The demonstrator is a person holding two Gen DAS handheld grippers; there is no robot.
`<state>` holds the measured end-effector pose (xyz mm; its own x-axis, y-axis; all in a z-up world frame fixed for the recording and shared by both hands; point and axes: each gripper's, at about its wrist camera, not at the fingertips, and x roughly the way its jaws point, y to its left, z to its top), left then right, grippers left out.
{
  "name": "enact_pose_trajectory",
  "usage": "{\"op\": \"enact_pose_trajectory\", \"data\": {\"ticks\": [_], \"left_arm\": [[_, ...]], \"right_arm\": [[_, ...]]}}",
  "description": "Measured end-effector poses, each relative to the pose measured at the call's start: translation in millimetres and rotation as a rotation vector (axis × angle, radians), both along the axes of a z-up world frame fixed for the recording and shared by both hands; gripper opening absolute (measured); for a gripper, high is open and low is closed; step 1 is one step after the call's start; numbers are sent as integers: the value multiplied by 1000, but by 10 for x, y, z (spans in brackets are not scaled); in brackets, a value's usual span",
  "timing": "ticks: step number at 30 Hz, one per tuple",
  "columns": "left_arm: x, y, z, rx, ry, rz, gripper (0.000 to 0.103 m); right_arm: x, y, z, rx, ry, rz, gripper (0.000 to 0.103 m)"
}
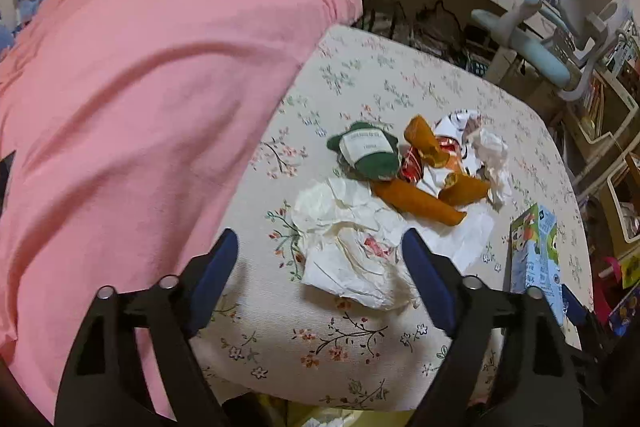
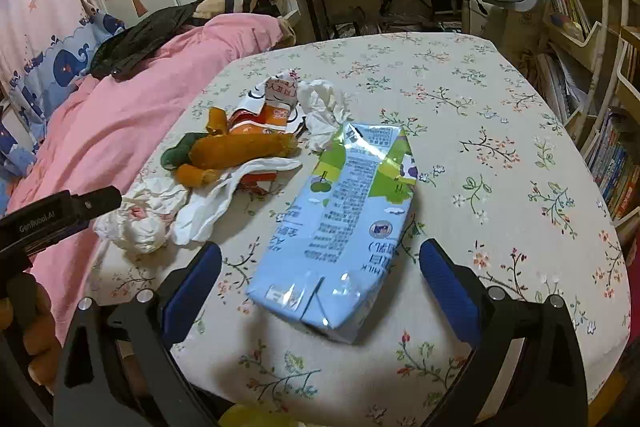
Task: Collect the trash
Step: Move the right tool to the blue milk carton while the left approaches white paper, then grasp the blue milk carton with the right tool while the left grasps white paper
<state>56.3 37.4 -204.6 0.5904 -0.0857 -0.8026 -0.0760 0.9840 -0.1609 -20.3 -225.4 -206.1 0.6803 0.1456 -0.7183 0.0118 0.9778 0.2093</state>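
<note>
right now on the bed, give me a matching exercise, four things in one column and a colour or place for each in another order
Things:
1. carton
2. peels
3. crumpled tissue
4. blanket

Descriptions:
a. orange, in the middle of the pile
b. pink, bunched along the side of the sheet
c. light blue and green, lying flat between the right gripper's open fingers
d. white, just ahead of the left gripper

Pairs: 1-c, 2-a, 3-d, 4-b
</note>
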Motion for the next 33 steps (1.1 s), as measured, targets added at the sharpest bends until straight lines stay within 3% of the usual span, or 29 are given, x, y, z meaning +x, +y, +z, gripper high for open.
{"op": "enact_pose_trajectory", "data": {"ticks": [3,6,9,12,18,22,28,30,33], "left_arm": [[67,-19,-79,-36,40,-32,56],[101,-65,-137,-72,65,-78,27],[64,-89,-93,-95,47,-112,18],[10,-65,-4,-139,7,-129,16],[6,35,11,-175,16,-97,16],[1,8,7,-155,11,-99,17],[73,2,-142,-115,77,-74,28],[79,2,-167,-108,84,-70,28],[64,-16,-129,-117,68,-95,19]], "right_arm": [[25,-24,-12,-13,6,-9,95],[65,-72,-15,-31,16,-22,95],[121,-144,-4,-47,29,-35,88],[196,-211,26,-81,63,-30,68],[325,-392,100,-133,123,-3,65],[367,-439,96,-138,154,46,66],[369,-534,-66,-21,196,50,67],[378,-538,-65,4,196,57,61],[376,-592,-22,65,182,54,61]]}}
